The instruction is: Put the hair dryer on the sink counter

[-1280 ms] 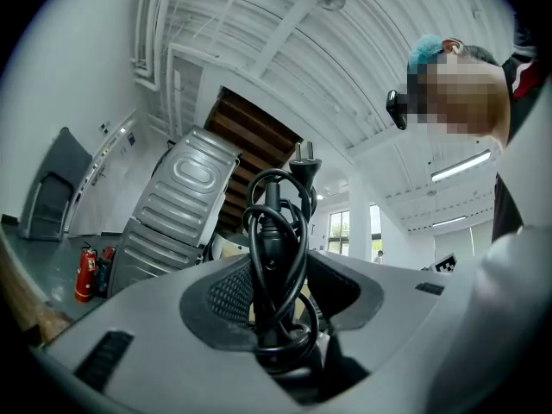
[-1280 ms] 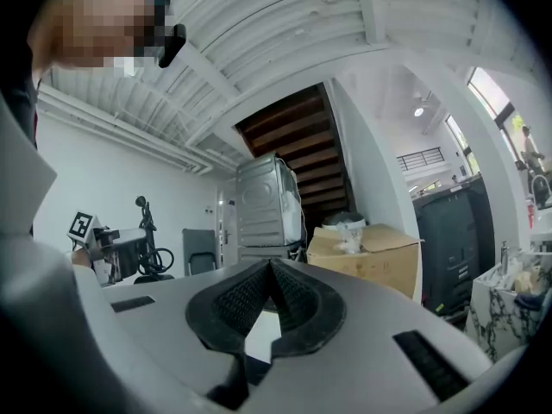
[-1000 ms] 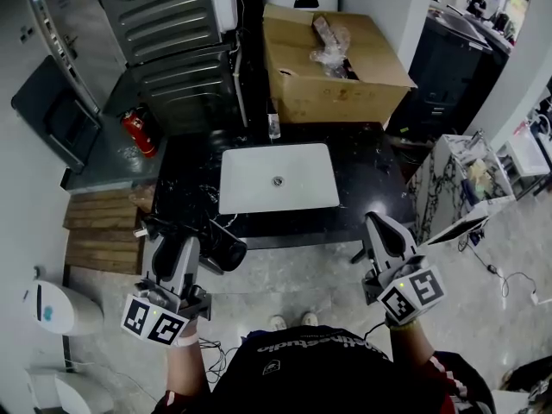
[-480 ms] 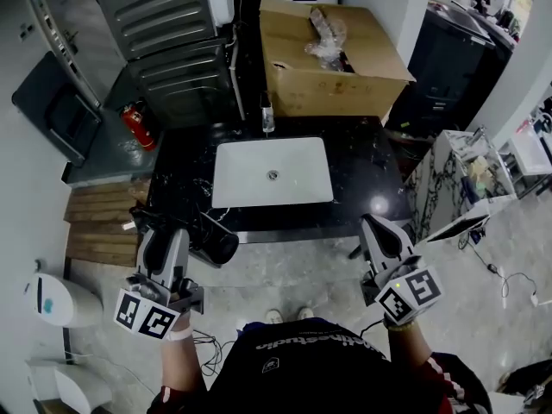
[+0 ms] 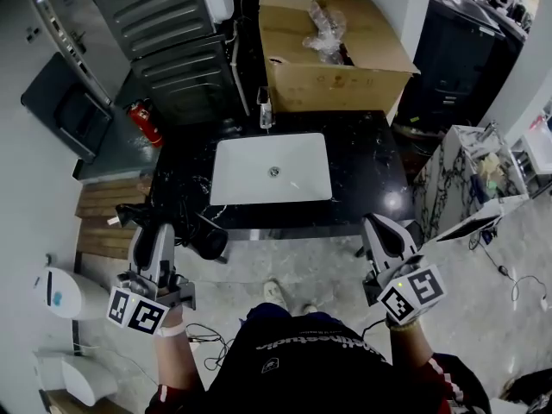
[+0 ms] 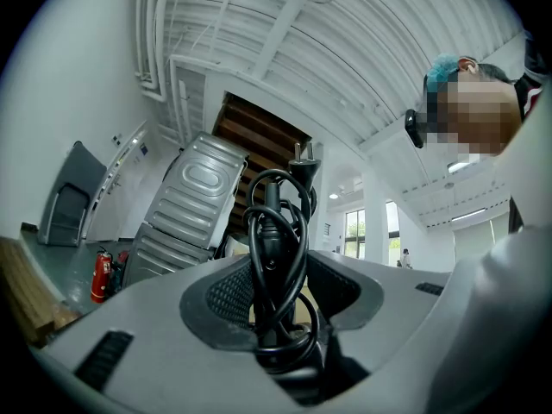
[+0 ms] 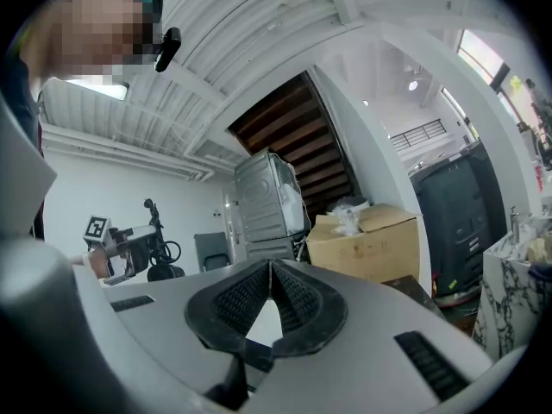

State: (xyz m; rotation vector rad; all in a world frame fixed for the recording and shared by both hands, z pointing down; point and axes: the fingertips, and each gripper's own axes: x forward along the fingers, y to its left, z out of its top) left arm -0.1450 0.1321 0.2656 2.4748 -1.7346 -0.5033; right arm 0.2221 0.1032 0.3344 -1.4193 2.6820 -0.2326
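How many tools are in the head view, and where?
2. The left tool is at lower left, clamped on the hair dryer; the right tool is at lower right, shut and empty. None seem hidden.

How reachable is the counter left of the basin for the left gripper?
Probably yes: left gripper, holding the hair dryer, hangs just off the counter's front edge; nothing visible stands on that strip.

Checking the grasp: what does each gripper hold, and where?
Left gripper grips the hair dryer by its cord-wrapped handle; right gripper holds nothing.
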